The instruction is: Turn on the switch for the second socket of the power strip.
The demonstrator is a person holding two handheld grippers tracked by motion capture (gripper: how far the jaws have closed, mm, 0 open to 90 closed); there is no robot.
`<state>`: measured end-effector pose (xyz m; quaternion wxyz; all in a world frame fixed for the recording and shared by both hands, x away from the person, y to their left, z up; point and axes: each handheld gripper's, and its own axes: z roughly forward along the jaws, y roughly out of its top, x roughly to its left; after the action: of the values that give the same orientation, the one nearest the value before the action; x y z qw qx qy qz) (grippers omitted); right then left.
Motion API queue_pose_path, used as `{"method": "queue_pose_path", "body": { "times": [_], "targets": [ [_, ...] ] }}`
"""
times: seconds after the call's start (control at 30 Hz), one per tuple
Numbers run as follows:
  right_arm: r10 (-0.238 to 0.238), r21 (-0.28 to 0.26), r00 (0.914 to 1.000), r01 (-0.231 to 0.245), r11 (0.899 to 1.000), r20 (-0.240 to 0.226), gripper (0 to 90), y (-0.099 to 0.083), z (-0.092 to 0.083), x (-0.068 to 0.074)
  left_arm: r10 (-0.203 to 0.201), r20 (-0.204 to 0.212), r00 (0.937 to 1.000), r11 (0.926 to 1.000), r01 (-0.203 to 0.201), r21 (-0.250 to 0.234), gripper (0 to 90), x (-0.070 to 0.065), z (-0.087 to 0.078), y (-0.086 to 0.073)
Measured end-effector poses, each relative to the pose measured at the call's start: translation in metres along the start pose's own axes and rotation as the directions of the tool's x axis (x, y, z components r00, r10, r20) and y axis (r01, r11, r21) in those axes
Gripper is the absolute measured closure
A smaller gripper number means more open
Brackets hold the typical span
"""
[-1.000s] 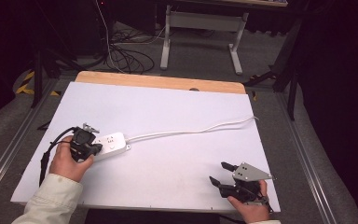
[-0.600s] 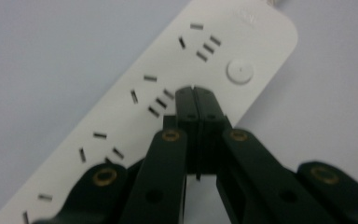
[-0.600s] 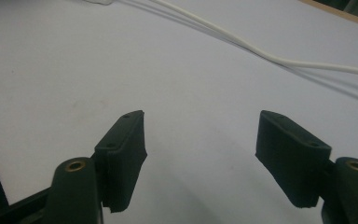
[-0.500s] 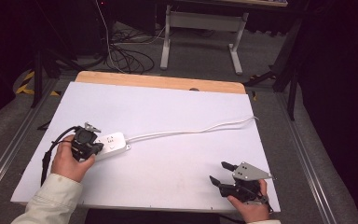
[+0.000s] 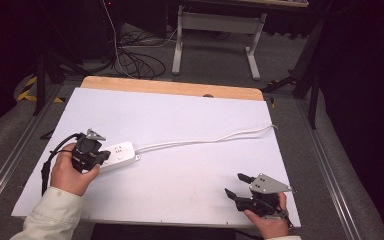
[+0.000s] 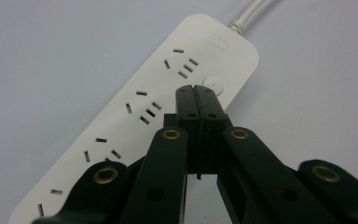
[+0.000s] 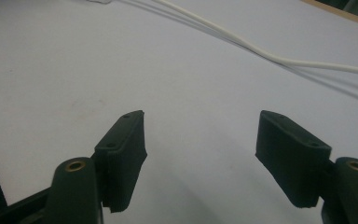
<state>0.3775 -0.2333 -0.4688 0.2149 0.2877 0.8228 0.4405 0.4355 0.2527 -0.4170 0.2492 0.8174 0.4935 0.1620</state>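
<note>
Left gripper (image 6: 196, 91), jaws clenched empty, tips over power strip (image 6: 135, 112); right gripper (image 7: 200, 140) released

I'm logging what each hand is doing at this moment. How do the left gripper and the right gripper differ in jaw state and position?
The left gripper has its jaws pressed shut, while the right gripper holds its jaws wide apart. The left gripper's tips sit over the white power strip, by its round button; the right gripper is over bare table near the front right corner, with nothing between its jaws. Both have black jaws and are hand-held.
</note>
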Motion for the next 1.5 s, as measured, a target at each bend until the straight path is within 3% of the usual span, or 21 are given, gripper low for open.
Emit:
{"method": "queue_pose_path", "body": {
  "times": [0.4,0.5,0.57,0.67,0.77,0.83,0.87,0.9,0.93,0.97,1.0,1.03,1.07,1.17,1.27,1.4,1.5],
  "targets": [
    [0.004,-0.001,1.0000,-0.004,1.000,-0.002,33.5,0.000,0.000,0.000,-0.004,0.008,1.0000,0.9991,0.005,-0.042,90.0,0.000,-0.013,0.001],
    [0.007,-0.001,1.0000,-0.007,1.000,-0.002,33.5,-0.001,0.000,0.000,-0.005,0.054,0.9985,0.9959,0.010,-0.090,89.7,0.001,-0.017,0.000],
    [0.008,-0.001,1.0000,-0.008,1.000,-0.003,33.5,-0.001,0.000,0.000,-0.007,0.066,0.9978,0.9953,0.013,-0.096,75.2,0.001,-0.018,0.001],
    [0.008,-0.002,1.0000,-0.008,1.000,-0.002,33.5,-0.001,0.000,0.000,0.005,0.086,0.9963,0.9919,0.006,-0.127,68.8,-0.002,-0.021,0.001],
    [0.009,-0.002,1.0000,-0.009,1.000,-0.002,33.4,-0.001,0.000,0.000,0.031,0.070,0.9970,0.9708,-0.013,-0.240,61.0,-0.006,-0.024,-0.002],
    [0.009,-0.003,1.0000,-0.009,1.000,-0.002,33.5,-0.001,0.000,0.000,0.032,0.101,0.9944,0.9520,0.000,-0.306,55.9,-0.008,-0.025,-0.005],
    [0.009,-0.002,1.0000,-0.009,1.000,-0.002,33.5,-0.001,0.000,0.000,0.032,0.101,0.9944,0.9520,0.000,-0.306,55.1,-0.008,-0.025,-0.005],
    [0.009,-0.002,1.0000,-0.009,1.000,-0.002,33.5,-0.001,0.000,0.000,0.036,0.110,0.9933,0.9471,0.001,-0.321,55.0,-0.008,-0.026,-0.005],
    [0.009,-0.002,1.0000,-0.009,1.000,-0.002,33.5,-0.001,0.000,0.000,0.056,0.122,0.9910,0.9327,-0.009,-0.360,55.0,-0.010,-0.029,-0.007],
    [0.008,-0.002,1.0000,-0.008,1.000,-0.002,33.5,-0.001,0.000,0.000,0.070,0.123,0.9899,0.9232,-0.018,-0.384,54.6,-0.011,-0.030,-0.007],
    [0.009,-0.003,1.0000,-0.009,1.000,-0.001,33.5,-0.001,0.000,0.000,0.070,0.123,0.9899,0.9232,-0.018,-0.384,52.6,-0.011,-0.030,-0.007],
    [0.009,-0.004,1.0000,-0.009,1.000,-0.001,33.5,-0.001,0.000,0.000,0.104,0.128,0.9863,0.9094,-0.042,-0.414,51.2,-0.012,-0.033,-0.008],
    [0.009,-0.004,1.0000,-0.009,1.000,-0.001,33.5,-0.001,0.000,0.000,0.104,0.128,0.9863,0.9094,-0.042,-0.414,51.1,-0.012,-0.033,-0.008],
    [0.007,-0.003,1.0000,-0.007,1.000,0.000,33.5,-0.001,0.000,0.000,0.142,0.124,0.9821,0.8909,-0.072,-0.448,45.6,-0.015,-0.036,-0.010],
    [0.006,-0.004,1.0000,-0.006,1.000,0.001,33.5,-0.001,-0.001,0.000,0.158,0.131,0.9788,0.8825,-0.080,-0.464,40.2,-0.016,-0.039,-0.011],
    [0.006,-0.005,1.0000,-0.006,1.000,0.000,33.5,-0.001,-0.001,0.000,0.166,0.142,0.9758,0.8774,-0.081,-0.473,38.5,-0.018,-0.044,-0.012],
    [0.008,-0.007,1.0000,-0.008,1.000,0.000,33.5,-0.001,-0.001,0.000,0.163,0.157,0.9739,0.8721,-0.068,-0.485,27.3,-0.019,-0.046,-0.013]
  ]
}}
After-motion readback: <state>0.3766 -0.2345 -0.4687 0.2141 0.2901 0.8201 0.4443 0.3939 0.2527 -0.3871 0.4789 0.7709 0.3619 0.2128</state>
